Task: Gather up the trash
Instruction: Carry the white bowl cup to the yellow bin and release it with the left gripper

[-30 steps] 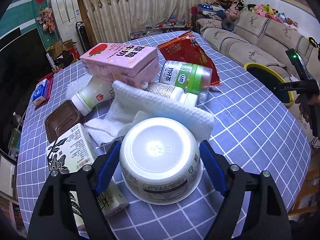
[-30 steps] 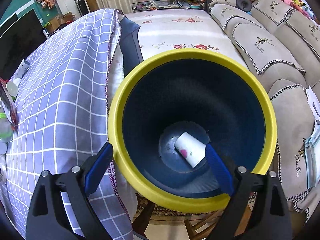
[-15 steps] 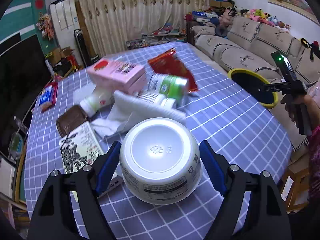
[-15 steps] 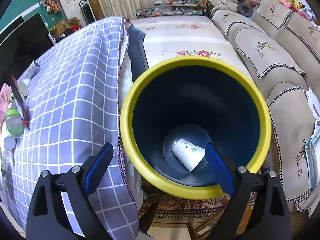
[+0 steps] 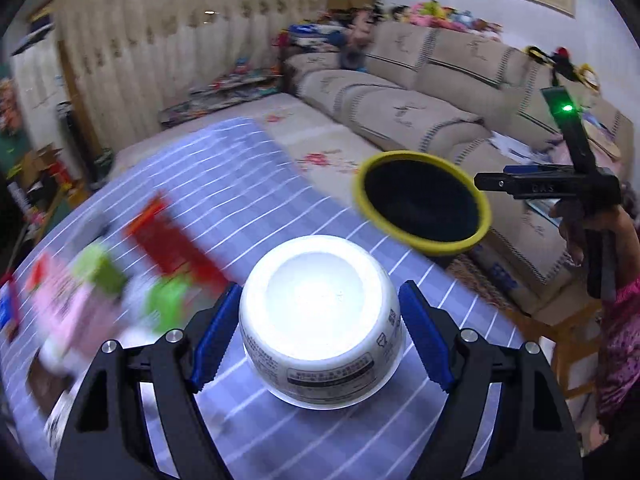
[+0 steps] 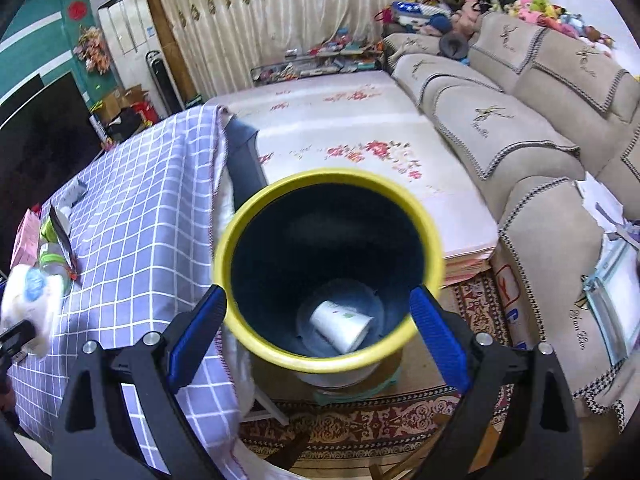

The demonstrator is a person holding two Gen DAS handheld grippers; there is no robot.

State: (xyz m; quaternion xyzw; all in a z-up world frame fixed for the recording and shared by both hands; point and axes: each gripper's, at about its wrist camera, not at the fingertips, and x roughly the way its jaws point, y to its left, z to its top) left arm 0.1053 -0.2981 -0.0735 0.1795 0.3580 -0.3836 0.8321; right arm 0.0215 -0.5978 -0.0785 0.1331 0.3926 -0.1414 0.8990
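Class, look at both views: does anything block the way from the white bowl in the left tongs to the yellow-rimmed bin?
Nothing visible does. The white bowl faces only bare tablecloth before the bin, whose mouth is open.

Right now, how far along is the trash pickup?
Done: one paper cup lies in the yellow-rimmed bin. In hand: left tool grips the upturned white bowl. Right tool is open, empty. Left: blurred cartons, bottles and red wrapper on the table.

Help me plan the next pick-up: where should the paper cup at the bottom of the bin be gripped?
Grip the paper cup across its round side wall, coming straight down through the bin's open top. It lies on its side on the bin floor, so the wall faces up, and the bin's sides block any sideways approach.
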